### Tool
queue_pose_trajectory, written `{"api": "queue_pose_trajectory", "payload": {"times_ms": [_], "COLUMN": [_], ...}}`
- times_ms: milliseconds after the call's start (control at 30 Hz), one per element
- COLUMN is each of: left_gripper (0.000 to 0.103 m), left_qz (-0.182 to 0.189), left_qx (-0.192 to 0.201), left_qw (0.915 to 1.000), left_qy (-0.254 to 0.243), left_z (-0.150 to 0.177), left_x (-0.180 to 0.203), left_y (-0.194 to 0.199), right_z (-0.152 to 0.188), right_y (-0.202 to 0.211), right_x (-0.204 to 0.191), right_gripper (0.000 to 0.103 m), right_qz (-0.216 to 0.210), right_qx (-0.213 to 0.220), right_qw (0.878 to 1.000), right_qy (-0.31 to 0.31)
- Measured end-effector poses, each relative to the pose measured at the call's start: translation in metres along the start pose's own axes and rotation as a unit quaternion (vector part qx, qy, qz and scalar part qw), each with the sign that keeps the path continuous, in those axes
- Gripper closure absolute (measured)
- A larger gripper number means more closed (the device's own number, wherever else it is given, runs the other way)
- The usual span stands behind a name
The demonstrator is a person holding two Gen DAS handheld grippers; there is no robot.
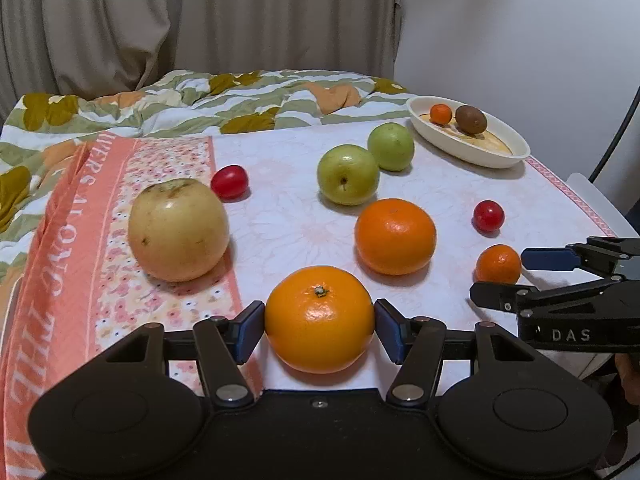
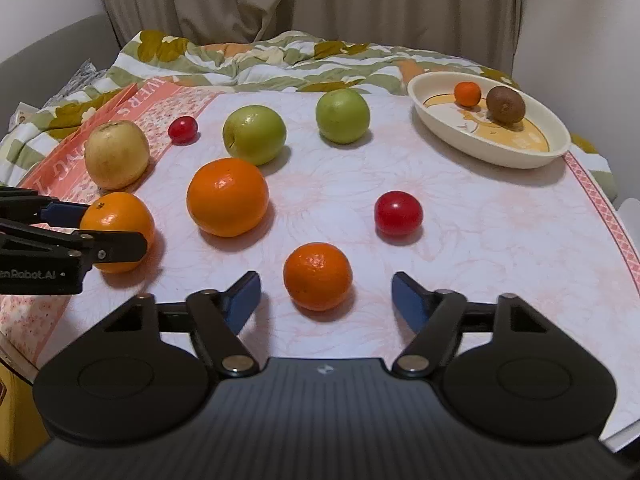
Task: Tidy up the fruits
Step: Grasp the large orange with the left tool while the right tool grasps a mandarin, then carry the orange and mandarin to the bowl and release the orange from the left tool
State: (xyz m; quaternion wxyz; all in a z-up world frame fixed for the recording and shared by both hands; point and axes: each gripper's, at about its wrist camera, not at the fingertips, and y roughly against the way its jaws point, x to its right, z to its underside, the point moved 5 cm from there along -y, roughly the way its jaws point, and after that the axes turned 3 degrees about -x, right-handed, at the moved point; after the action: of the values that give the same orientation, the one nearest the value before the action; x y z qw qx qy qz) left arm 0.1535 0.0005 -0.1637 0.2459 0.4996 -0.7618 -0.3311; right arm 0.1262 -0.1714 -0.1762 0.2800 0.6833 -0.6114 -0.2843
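My left gripper is shut on a large orange that rests on the table; it also shows in the right wrist view. My right gripper is open, its fingers on either side of a small mandarin, not touching it. A second large orange, two green apples, a yellow apple and two red tomatoes lie on the table. A white oval dish at the far right holds a small mandarin and a kiwi.
The table has a pale floral cloth with a pink-orange patterned cloth at its left. A green and white floral blanket lies bunched behind the table. Beige curtains hang at the back. The table's right edge curves near the dish.
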Motion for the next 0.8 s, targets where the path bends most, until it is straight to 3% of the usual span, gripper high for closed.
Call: {"api": "queue_pose_trajectory", "payload": {"times_ms": [167, 233, 800], "left_gripper": [0.040, 0.040, 0.040], "left_qz": [-0.007, -0.008, -0.011], "left_qx": [-0.001, -0.001, 0.039], "left_qw": [1.0000, 1.0000, 0.9992], "left_qy": [0.003, 0.004, -0.001], "left_z": [0.003, 0.004, -0.016], "left_x": [-0.004, -0.005, 0.000], "left_y": [0.003, 0.005, 0.051], "right_z": [0.000, -0.001, -0.018], "right_y": [-0.004, -0.005, 0.038], "right_x": [-0.003, -0.005, -0.008], "right_gripper": [0.036, 0.050, 0.051], "right_qz": [-0.009, -0.012, -0.014], "right_qx": [-0.001, -0.002, 0.030], "right_qw": [1.000, 1.000, 0.999], "right_qy": [0.006, 0.010, 0.003]}}
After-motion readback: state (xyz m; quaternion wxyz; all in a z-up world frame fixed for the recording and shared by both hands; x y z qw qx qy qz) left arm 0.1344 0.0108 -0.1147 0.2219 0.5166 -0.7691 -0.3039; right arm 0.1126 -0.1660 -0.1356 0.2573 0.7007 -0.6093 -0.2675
